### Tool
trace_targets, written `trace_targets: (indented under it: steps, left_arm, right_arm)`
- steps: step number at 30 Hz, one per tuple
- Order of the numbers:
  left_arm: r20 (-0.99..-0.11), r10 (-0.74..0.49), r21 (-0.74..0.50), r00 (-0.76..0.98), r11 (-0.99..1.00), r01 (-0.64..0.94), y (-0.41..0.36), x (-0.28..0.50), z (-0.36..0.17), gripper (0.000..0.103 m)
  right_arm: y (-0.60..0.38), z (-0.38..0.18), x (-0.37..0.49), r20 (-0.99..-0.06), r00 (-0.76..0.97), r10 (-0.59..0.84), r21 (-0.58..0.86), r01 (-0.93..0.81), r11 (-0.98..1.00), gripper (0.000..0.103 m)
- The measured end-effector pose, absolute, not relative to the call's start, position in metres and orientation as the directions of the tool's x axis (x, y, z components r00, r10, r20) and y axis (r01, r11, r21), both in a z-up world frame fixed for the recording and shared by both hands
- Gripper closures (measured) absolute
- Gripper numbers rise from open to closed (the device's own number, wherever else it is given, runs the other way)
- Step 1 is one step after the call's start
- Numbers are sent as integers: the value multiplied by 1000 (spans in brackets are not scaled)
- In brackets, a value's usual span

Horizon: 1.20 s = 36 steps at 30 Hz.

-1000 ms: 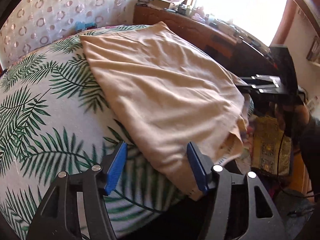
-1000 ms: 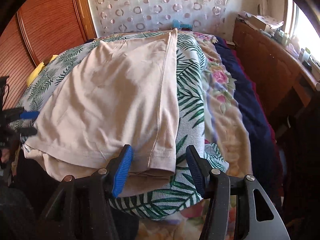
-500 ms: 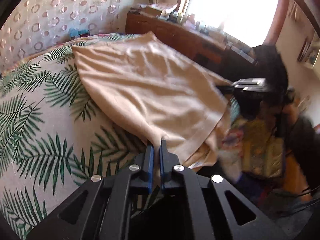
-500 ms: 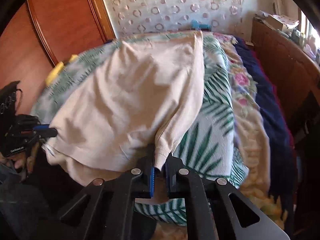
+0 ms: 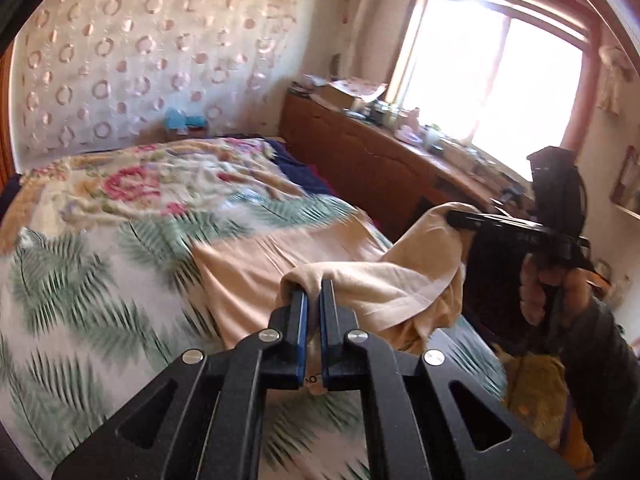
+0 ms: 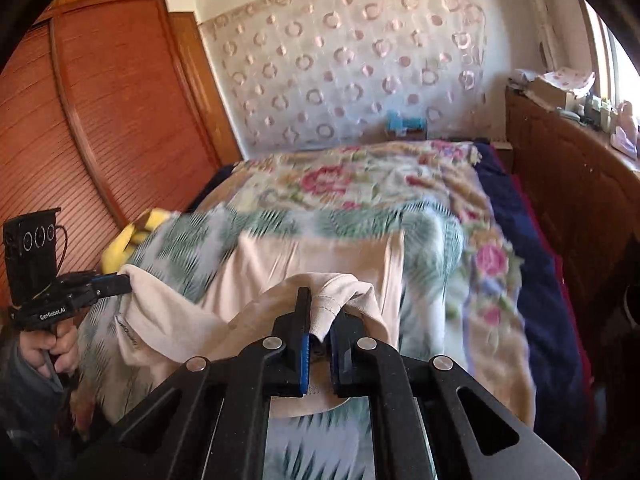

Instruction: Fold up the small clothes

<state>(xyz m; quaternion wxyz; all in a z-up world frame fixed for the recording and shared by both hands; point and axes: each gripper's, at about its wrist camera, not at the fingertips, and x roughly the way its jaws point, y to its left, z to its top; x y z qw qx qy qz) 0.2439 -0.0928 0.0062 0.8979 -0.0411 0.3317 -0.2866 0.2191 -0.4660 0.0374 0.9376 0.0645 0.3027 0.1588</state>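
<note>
With both pairs of jaws pinched tight, my left gripper (image 5: 313,294) and right gripper (image 6: 320,308) each hold a near corner of the beige garment (image 5: 276,264), lifted off the palm-print bedspread (image 5: 92,280); its far part lies flat there.

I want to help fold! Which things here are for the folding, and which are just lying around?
For the folding:
beige garment
left tool, clamped on it
right tool, clamped on it
leaf-print bedspread underneath

Just lying around:
floral blanket
yellow cloth
cardboard box
</note>
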Motion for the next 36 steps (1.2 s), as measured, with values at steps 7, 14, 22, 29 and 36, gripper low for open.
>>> trace_targets:
  steps: [7, 14, 22, 29, 36]
  left_arm:
    - [-643, -455, -233, 616, 883, 409, -89, 333, -25, 97]
    - [-683, -426, -185, 594, 887, 423, -90, 350, -52, 77]
    - [-718, -440, -217, 540, 878, 426, -69, 332, -64, 54]
    - [-766, -438, -181, 471, 850, 495, -75, 307, -77, 54]
    - [-783, -437, -206, 442, 853, 479, -102, 348, -85, 54]
  right_arm:
    - [-462, 3, 311, -608, 739, 289, 220, -192, 956, 96]
    - [-446, -8, 341, -625, 748, 223, 136, -177, 975, 79]
    - [-437, -2, 297, -605, 764, 226, 66, -234, 970, 44]
    - [-414, -28, 276, -693, 678, 244, -12, -350, 937, 44]
    - [-404, -27, 336, -730, 651, 209, -22, -327, 945, 44]
